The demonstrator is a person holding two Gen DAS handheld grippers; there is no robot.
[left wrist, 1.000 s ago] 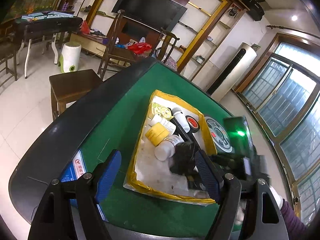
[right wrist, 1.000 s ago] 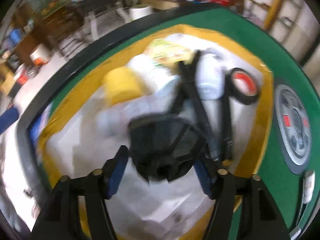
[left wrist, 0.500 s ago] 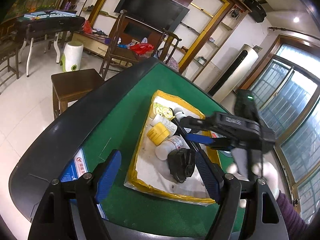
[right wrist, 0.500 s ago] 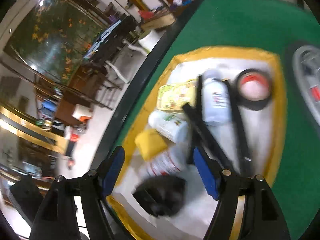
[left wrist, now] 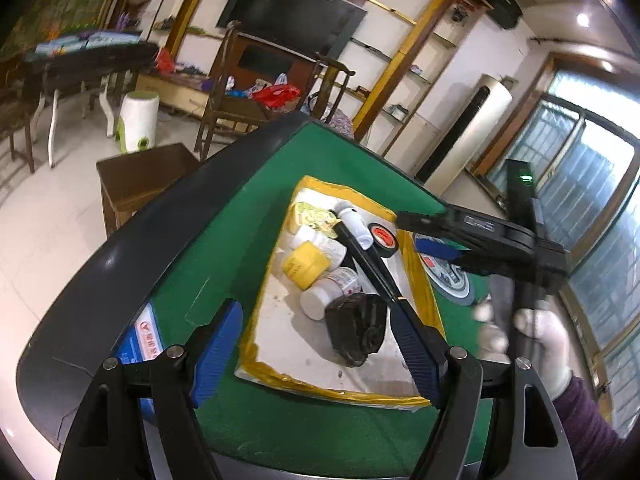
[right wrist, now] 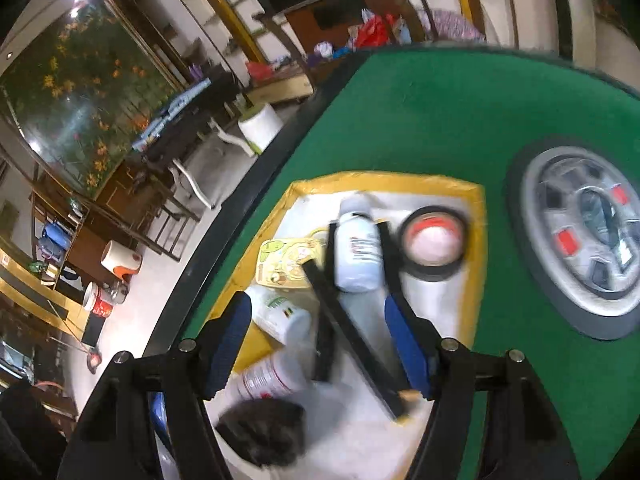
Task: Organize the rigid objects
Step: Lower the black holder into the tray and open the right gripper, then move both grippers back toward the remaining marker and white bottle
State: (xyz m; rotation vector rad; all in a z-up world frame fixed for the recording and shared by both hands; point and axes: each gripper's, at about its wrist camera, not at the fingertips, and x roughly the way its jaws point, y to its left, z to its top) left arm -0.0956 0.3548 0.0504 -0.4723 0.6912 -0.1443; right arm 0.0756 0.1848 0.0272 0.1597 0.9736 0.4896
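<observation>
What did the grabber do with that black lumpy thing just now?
The right gripper let go of the black object, leaving it in the yellow-edged tray, then lifted up and away, open and empty. The bottles, tape roll and left gripper stayed put.

The left wrist camera looks from the near table edge down over the yellow-rimmed tray (left wrist: 262,296), toward the room at 12 o'clock. The right wrist camera hangs closer above the tray (right wrist: 476,240), facing 11 o'clock; both share its contents.
</observation>
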